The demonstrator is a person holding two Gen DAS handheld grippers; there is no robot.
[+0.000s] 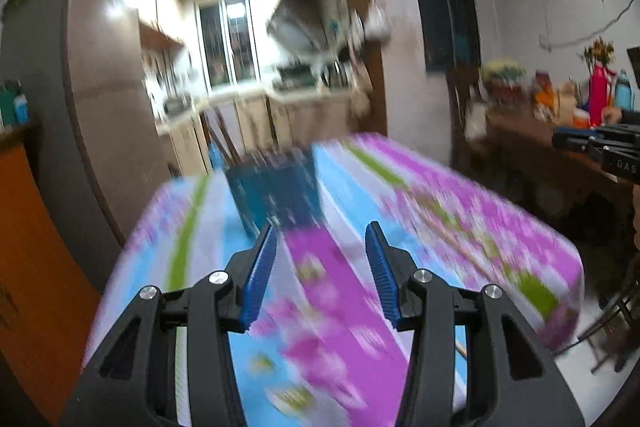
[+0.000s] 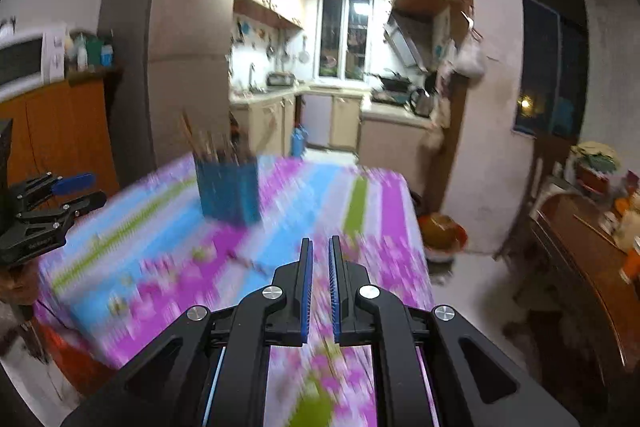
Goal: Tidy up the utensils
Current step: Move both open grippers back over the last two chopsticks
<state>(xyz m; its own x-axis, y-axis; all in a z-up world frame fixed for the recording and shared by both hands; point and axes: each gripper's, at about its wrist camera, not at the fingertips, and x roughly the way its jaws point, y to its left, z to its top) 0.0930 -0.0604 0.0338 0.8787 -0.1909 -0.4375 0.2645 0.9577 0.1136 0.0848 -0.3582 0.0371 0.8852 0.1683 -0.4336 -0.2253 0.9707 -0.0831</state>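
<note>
Left gripper: your fingers stand apart with nothing between them, over the near part of the table.
Right gripper: your fingers are drawn together, a thin slit left, nothing held.
Utensil holder: blue, upright on the far left of the table, chopsticks standing in it.
Picture quality: blurred, so loose utensils on the cloth cannot be told.

A blue utensil holder stands upright toward the far left of the worktop, with brown chopsticks sticking up from it, blurred.
</note>
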